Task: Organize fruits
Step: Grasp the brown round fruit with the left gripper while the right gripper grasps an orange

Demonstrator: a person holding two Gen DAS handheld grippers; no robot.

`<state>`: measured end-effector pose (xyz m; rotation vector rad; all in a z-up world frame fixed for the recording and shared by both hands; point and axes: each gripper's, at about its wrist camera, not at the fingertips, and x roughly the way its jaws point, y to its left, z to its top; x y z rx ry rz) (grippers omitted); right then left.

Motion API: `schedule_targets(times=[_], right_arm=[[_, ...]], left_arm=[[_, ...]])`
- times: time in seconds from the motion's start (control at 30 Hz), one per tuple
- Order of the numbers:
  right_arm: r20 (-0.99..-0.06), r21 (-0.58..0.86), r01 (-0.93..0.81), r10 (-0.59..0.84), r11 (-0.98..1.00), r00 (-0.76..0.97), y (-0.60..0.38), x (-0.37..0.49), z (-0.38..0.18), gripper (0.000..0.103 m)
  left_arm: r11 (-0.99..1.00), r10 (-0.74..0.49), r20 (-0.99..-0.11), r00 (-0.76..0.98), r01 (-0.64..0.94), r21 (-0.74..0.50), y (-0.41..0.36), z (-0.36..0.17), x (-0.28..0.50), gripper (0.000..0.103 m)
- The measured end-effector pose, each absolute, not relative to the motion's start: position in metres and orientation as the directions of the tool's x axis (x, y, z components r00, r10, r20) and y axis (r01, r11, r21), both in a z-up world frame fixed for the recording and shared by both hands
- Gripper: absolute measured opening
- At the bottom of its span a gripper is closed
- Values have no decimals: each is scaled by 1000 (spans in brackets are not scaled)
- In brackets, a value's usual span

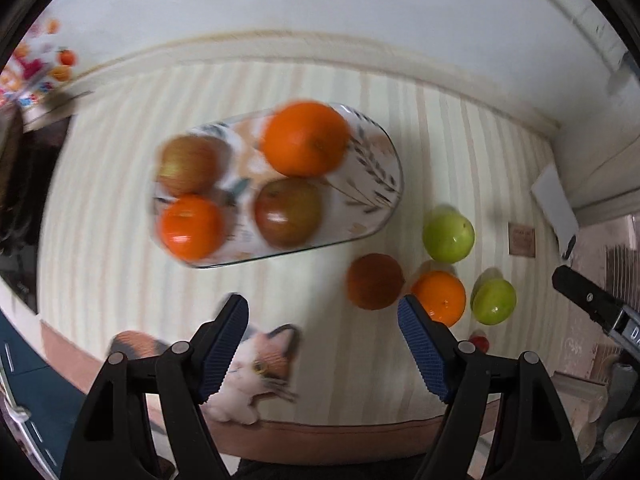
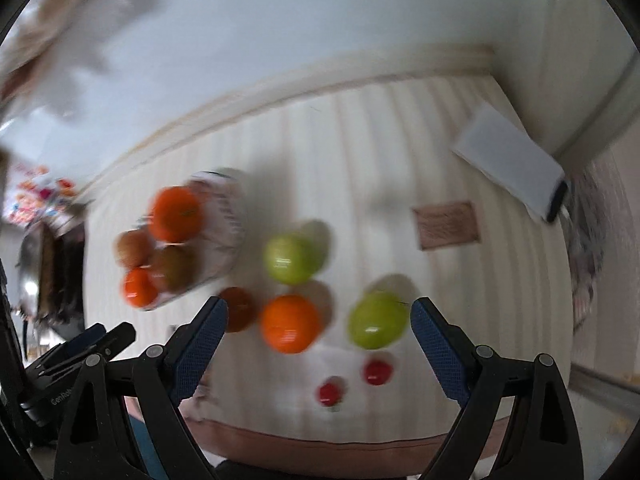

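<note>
The counter (image 1: 400,92) wears pale cream cloth with soft beige stripes and a printed calico cat (image 1: 260,364) in white, orange and black. The oval tray (image 1: 372,168) is white with blue-grey and tan leaf sprigs, carrying two bright oranges (image 1: 306,138) and two red-green apples (image 1: 288,212). Beside it lie two lime-green apples (image 1: 449,233), one orange (image 1: 440,298), a brownish-red fruit (image 1: 374,287) and two small red fruits (image 2: 376,372); each gripper (image 1: 322,350) is black with blue ribbed pads (image 1: 224,344).

Glossy green apples (image 2: 292,258), shiny oranges (image 1: 306,138), glazed patterned tray (image 1: 376,168), matt striped tablecloth (image 1: 440,128), ribbed blue tong pads (image 1: 224,344)
</note>
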<state>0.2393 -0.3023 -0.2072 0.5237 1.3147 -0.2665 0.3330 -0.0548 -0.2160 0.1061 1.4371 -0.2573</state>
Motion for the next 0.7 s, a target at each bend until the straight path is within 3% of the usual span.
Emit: schedule_targets(times=[0.2, 0.4, 0.43, 0.5, 0.7], right_arm=[[-969, 243, 542, 175, 805, 174, -328, 228, -262, 94], [-957, 288, 512, 228, 809, 177, -316, 226, -272, 94], [-956, 293, 508, 235, 810, 178, -314, 227, -271, 94], [-953, 301, 502, 242, 811, 181, -311, 228, -272, 94], [-947, 321, 464, 271, 826, 172, -294, 239, -274, 90]], left_arm=[[954, -75, -997, -1, 290, -72, -96, -269, 352, 76], [948, -41, -998, -51, 313, -55, -113, -302, 359, 75], [946, -42, -998, -55, 318, -58, -115, -306, 358, 73], [943, -45, -997, -64, 326, -64, -118, -313, 356, 58], [936, -60, -998, -36, 345, -68, -120, -315, 345, 53]])
